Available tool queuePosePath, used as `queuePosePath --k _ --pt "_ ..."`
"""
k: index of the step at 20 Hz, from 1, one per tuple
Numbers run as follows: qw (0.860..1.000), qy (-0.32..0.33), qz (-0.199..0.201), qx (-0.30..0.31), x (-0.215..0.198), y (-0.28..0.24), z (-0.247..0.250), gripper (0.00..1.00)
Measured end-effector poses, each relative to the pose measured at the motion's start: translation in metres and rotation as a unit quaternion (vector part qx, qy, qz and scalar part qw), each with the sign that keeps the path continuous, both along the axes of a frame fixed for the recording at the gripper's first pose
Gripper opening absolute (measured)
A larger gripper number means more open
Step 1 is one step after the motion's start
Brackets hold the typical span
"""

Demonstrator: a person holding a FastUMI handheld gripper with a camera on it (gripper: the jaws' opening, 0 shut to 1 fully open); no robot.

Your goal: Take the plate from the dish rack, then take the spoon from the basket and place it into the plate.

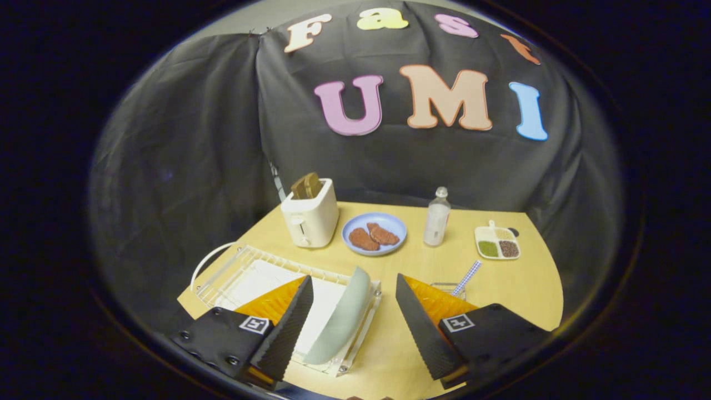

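The tongs (354, 311) stand wide open above the near desk (500, 289) edge and hold nothing, with the pale green plate (343, 319) upright on its edge in the white wire dish rack (244, 269) between the fingers, nearer the left one, whose tip hides part of the rack. Just beyond the right finger a clear basket (447, 288) is mostly covered, only its rim and the checked handle of the spoon (466, 276) showing. Farther back stand a toaster (310, 218), a blue plate (374, 233), a bottle (436, 218) and a small divided dish (497, 243).
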State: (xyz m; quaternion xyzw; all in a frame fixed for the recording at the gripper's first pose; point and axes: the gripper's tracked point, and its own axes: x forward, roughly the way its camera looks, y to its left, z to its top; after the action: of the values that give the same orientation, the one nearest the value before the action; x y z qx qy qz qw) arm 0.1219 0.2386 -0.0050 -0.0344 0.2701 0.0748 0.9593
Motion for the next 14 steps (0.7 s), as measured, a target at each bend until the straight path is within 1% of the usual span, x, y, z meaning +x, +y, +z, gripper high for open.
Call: queuePosePath --k 4,7,10,12,13,14 --pt "0.997 0.055 -0.038 -0.049 0.014 -0.006 -0.028 0.96" --pt "0.992 0.103 -0.056 -0.055 0.006 0.0 -0.046 0.96" --pt "0.986 0.134 -0.078 -0.056 -0.003 0.006 -0.053 0.79" --pt "0.98 0.151 -0.11 -0.071 -0.007 -0.001 -0.057 0.68" --pt "0.974 0.162 -0.132 -0.087 -0.011 -0.009 -0.06 0.62" --pt "0.969 0.178 -0.15 -0.081 -0.014 -0.014 -0.07 0.57"
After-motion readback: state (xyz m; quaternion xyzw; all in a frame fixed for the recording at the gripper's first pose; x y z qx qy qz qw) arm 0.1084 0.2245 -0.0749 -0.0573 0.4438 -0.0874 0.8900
